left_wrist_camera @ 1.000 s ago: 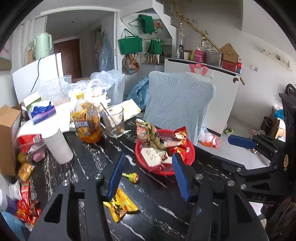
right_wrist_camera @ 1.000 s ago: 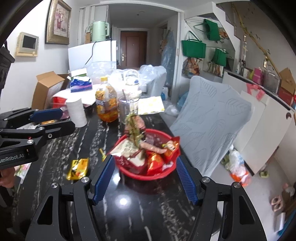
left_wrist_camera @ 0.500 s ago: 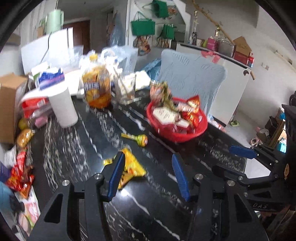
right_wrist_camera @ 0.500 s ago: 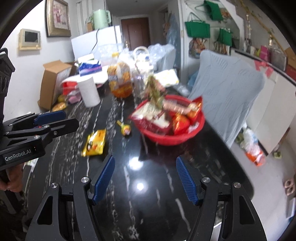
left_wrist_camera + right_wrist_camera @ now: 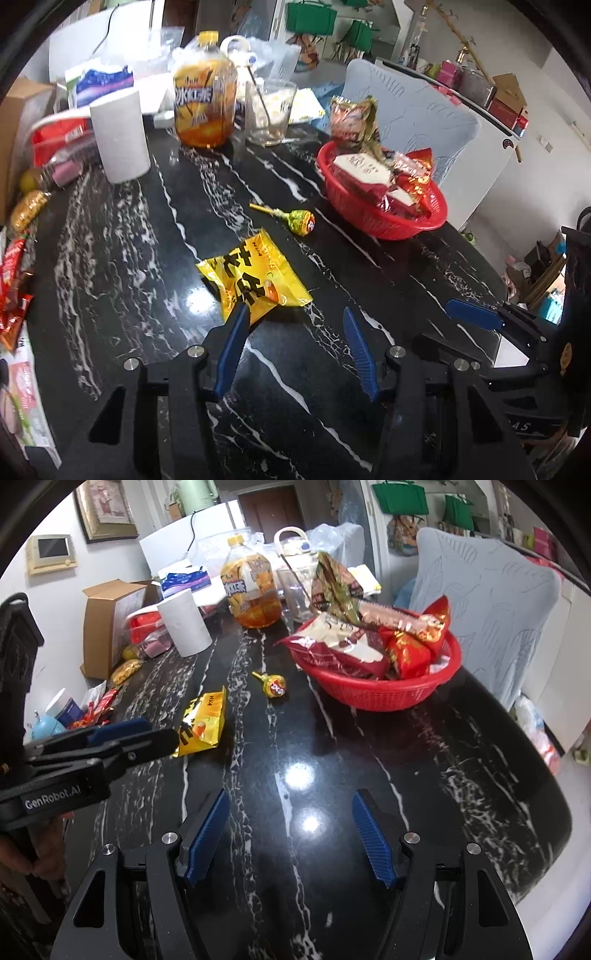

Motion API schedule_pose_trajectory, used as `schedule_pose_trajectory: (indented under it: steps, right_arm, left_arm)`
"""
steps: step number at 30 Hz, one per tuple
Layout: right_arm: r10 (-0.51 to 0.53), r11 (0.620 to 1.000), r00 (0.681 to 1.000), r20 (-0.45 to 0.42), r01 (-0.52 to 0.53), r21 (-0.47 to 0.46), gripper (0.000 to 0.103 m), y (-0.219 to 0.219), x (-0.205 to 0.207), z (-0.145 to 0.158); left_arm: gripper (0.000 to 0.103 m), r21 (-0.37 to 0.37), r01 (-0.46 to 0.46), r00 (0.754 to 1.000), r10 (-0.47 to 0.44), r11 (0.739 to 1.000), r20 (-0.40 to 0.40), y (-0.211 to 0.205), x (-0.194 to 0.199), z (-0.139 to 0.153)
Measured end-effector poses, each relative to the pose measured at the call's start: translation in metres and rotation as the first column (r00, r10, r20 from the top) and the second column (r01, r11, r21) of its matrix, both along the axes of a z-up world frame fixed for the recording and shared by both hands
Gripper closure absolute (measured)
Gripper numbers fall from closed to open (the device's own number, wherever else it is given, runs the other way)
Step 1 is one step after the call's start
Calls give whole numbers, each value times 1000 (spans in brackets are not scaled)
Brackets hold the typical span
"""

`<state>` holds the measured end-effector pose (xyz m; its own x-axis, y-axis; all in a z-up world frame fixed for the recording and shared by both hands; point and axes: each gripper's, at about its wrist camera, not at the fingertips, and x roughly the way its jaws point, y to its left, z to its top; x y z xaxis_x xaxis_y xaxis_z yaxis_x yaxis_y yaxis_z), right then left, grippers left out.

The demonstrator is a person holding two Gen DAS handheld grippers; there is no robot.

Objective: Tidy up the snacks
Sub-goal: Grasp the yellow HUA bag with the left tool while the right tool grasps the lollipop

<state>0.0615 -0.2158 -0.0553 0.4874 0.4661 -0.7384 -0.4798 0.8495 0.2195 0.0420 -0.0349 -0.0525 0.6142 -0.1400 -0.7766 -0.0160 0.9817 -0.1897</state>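
Left wrist view, left gripper (image 5: pixel 295 314) spread and empty just above a yellow snack packet (image 5: pixel 253 282) on the black table (image 5: pixel 129 258), lollipop (image 5: pixel 301 221) beyond, red basket (image 5: pixel 384 225) of snacks nearby, right gripper (image 5: pixel 290 806) spread, empty.

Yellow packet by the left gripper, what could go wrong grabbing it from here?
The yellow packet lies flat on glossy stone, so the open left gripper may push it along rather than pinch it. The lollipop sits just beyond and could get knocked or roll. The red basket is already heaped, so another packet might slide off.
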Motion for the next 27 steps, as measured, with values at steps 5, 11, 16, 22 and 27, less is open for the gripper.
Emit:
schedule_pose_trajectory:
  steps: [5, 11, 16, 22, 27]
  right_arm:
    - [6, 1000, 1000, -26, -6, 13, 34, 6, 13, -8]
    - [1, 999, 999, -35, 0, 33, 34, 17, 34, -10]
    - [-14, 999, 999, -36, 16, 35, 34, 31, 50, -13]
    - [-14, 1000, 999, -45, 15, 23, 36, 52, 70, -18]
    - [-16, 1000, 999, -32, 15, -7, 43, 70, 83, -21]
  left_arm:
    - [51, -14, 8, 999, -8, 1000, -39, 3, 18, -12]
    - [51, 2, 1, 998, -1, 1000, -64, 14, 38, -22]
    - [51, -37, -11, 997, 8, 999, -80, 33, 54, -31]
    - [51, -29, -36, 997, 34, 999, -68, 53, 66, -31]
    - [51, -15, -84, 995, 83, 996, -48, 73, 67, -27]
